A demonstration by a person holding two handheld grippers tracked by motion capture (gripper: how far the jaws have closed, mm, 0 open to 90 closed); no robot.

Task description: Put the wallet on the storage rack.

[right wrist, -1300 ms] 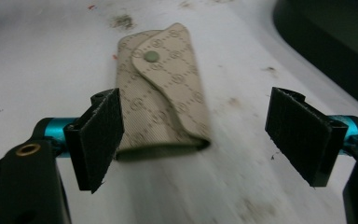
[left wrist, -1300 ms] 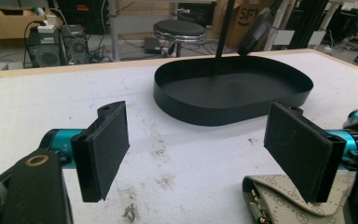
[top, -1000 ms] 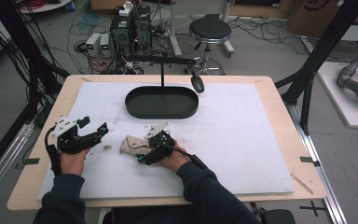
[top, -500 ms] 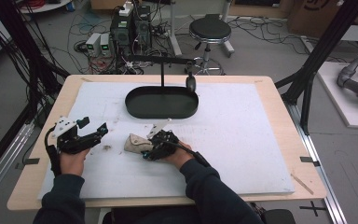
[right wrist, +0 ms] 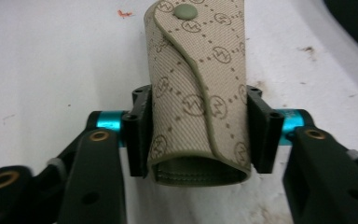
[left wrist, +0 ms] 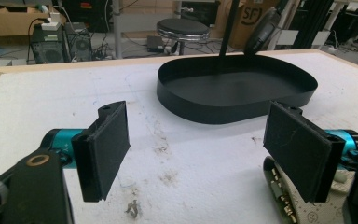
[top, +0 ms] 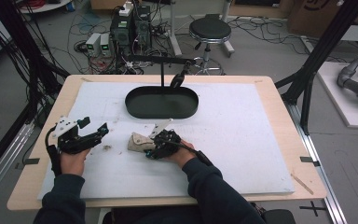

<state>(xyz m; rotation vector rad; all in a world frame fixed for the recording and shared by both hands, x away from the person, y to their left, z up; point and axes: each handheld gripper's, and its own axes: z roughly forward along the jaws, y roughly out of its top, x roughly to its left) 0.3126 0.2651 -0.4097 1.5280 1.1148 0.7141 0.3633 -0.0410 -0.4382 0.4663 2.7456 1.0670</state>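
Your right gripper (top: 154, 145) has just been closing its fingers (right wrist: 140, 135), and they now clamp the sides of the beige woven-fabric pouch (right wrist: 198, 88), a rolled, patterned case with a snap button, lying on the white foam-covered tabletop (top: 242, 140) near its middle. Your left gripper (top: 91, 135) rests low at the left, fingers (left wrist: 103, 149) wide apart with nothing between them. Beyond stands a black oval metal tray (top: 162, 102); cables and a stool (top: 209, 30) crowd the far floor.
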